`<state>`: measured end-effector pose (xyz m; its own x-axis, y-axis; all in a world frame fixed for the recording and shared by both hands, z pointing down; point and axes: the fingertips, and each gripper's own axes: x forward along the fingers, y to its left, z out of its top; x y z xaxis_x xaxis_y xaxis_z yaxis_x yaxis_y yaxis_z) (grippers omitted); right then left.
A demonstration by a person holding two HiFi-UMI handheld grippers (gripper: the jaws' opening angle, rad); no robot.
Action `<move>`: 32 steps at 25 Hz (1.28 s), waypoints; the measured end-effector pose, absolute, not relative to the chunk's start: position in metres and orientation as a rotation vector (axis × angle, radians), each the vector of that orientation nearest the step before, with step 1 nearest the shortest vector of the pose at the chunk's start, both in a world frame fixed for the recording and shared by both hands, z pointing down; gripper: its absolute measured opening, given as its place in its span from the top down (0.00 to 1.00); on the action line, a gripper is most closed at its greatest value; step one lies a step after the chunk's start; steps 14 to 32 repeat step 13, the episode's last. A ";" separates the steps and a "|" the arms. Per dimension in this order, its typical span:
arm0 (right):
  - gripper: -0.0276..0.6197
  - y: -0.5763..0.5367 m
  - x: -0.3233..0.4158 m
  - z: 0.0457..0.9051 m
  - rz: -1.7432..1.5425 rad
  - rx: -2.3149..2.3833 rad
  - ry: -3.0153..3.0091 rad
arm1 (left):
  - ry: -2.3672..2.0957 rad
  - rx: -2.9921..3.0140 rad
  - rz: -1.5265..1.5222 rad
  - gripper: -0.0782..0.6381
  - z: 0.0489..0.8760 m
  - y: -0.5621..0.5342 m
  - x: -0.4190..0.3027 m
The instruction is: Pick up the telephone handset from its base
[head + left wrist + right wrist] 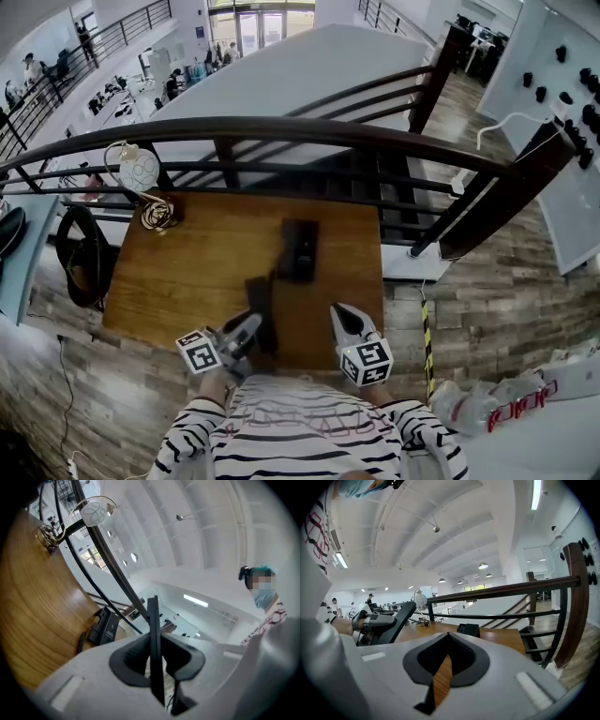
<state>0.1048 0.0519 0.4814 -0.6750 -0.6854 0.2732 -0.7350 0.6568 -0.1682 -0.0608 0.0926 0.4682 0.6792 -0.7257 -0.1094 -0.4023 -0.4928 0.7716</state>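
Note:
The black telephone base (298, 248) lies on the wooden table (187, 272), towards its far side. The black handset (260, 302) is off the base, near the table's front edge, with my left gripper (249, 326) shut on it. In the left gripper view the handset (153, 639) stands edge-on between the jaws, with the base (105, 627) and its cord beyond on the left. My right gripper (343, 315) hovers over the table's front right part, shut and holding nothing. In the right gripper view the base (468, 630) sits ahead and the held handset (396, 619) is at the left.
A dark curved railing (281, 131) runs along the table's far edge. A lamp with a round white shade (139, 169) stands at the far left corner. A black chair (82, 251) is left of the table. A white panel with black knobs (562, 84) is at the right.

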 end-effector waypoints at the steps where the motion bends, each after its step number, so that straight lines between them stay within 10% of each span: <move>1: 0.96 0.051 0.105 0.481 0.395 1.162 -2.687 | -0.862 2.141 -0.553 0.79 0.468 0.092 -0.060; 32: 0.96 0.040 0.100 0.483 0.389 1.164 -2.676 | -0.851 2.135 -0.537 0.79 0.472 0.080 -0.062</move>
